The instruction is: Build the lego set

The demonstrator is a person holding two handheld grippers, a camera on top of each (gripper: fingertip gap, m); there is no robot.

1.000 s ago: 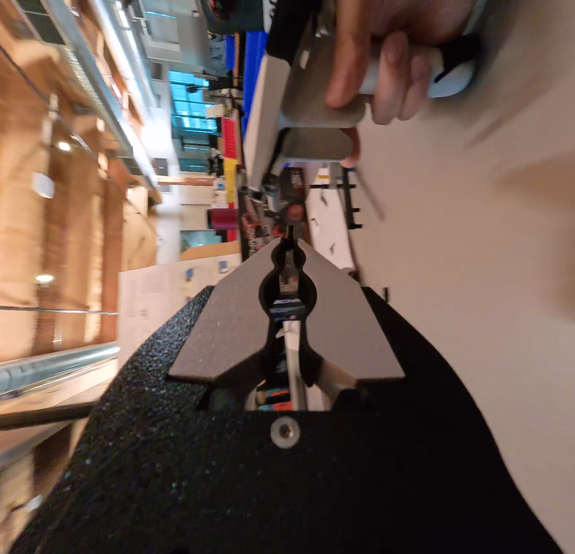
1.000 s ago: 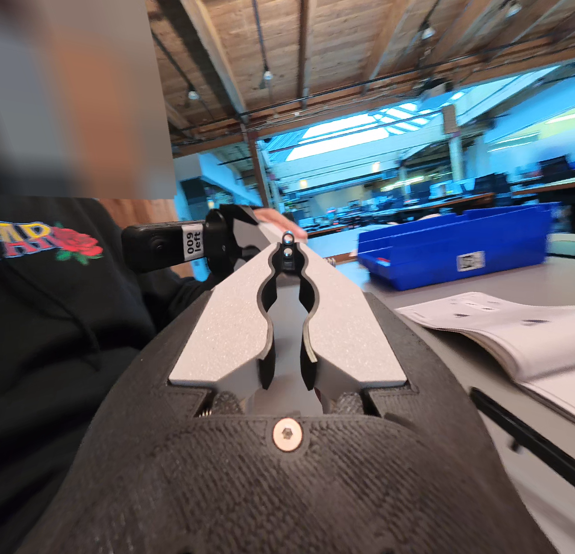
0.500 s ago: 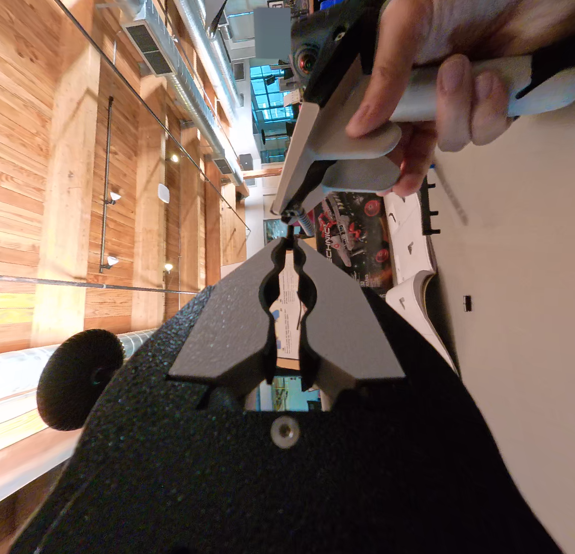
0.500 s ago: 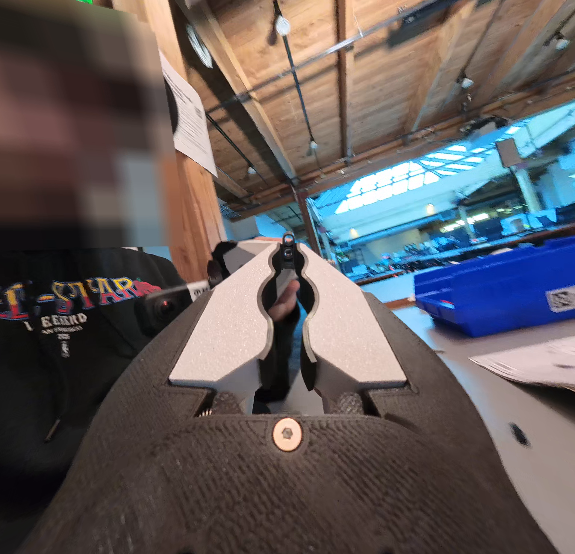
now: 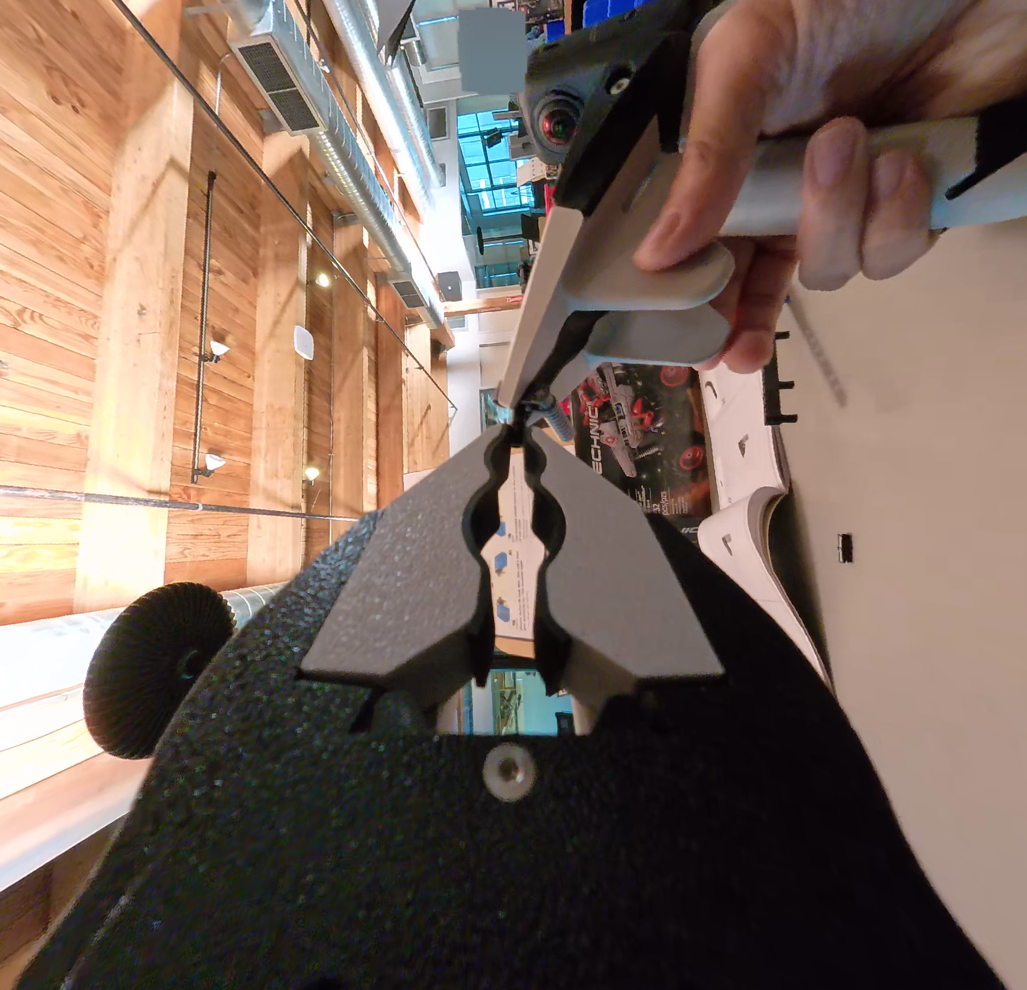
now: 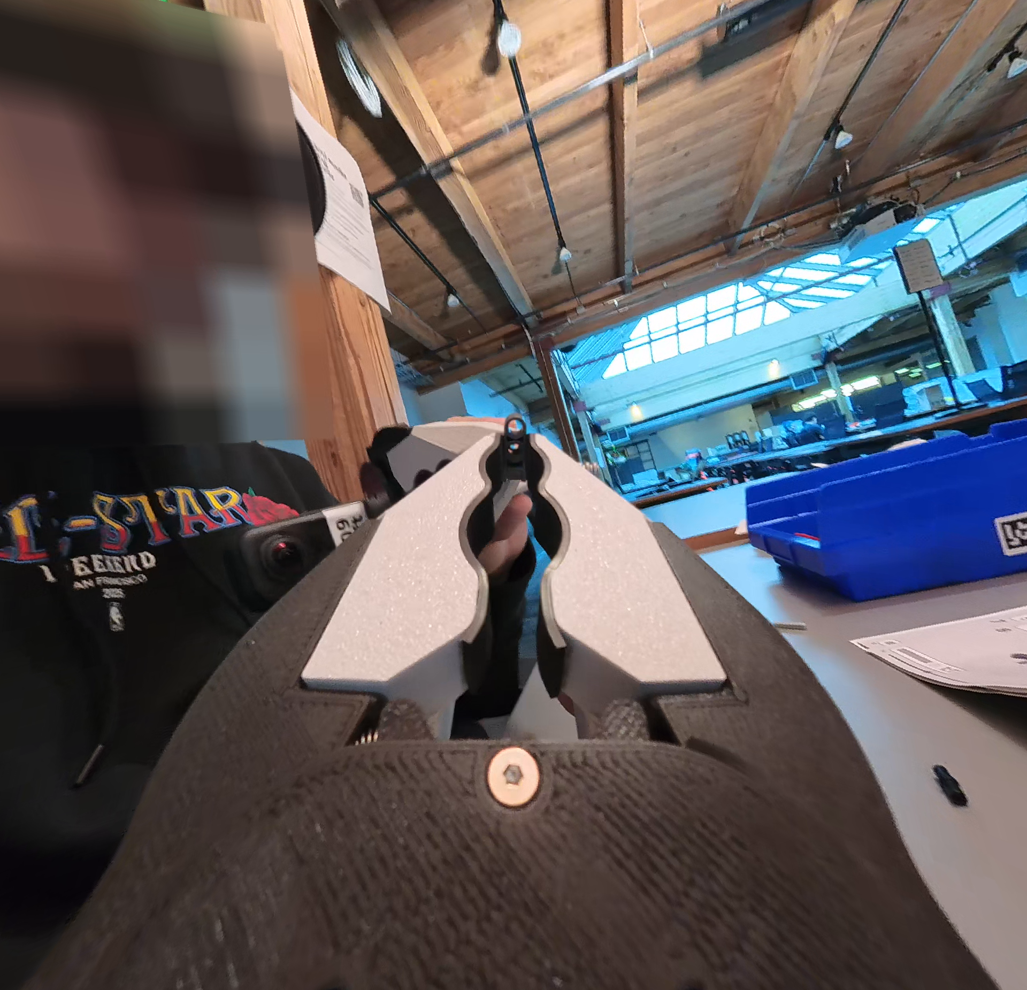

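In the left wrist view my left gripper [image 5: 516, 436] is shut on a small black lego part at its tips. My right gripper [image 5: 519, 402], held by a hand [image 5: 833, 102], comes down from the upper right and meets it tip to tip. A small grey spring [image 5: 557, 420] sticks out where they meet. In the right wrist view my right gripper [image 6: 514, 445] is shut on a small black lego part [image 6: 512, 452] with blue and red dots. The left gripper [image 6: 422, 460] shows just behind it. I cannot tell if both hold one assembly.
On the grey table [image 5: 917, 685] lie a dark lego box [image 5: 644, 446], an open instruction booklet [image 5: 744, 463], a black toothed beam [image 5: 778, 377] and a tiny black part [image 5: 844, 547]. A blue bin [image 6: 889, 524] and a person in a black hoodie [image 6: 111, 602] show in the right wrist view. Less than 4 cm separates the two grippers' tips.
Both grippers rose off the table and tilted up, and their tips came together. In the last half second they barely moved.
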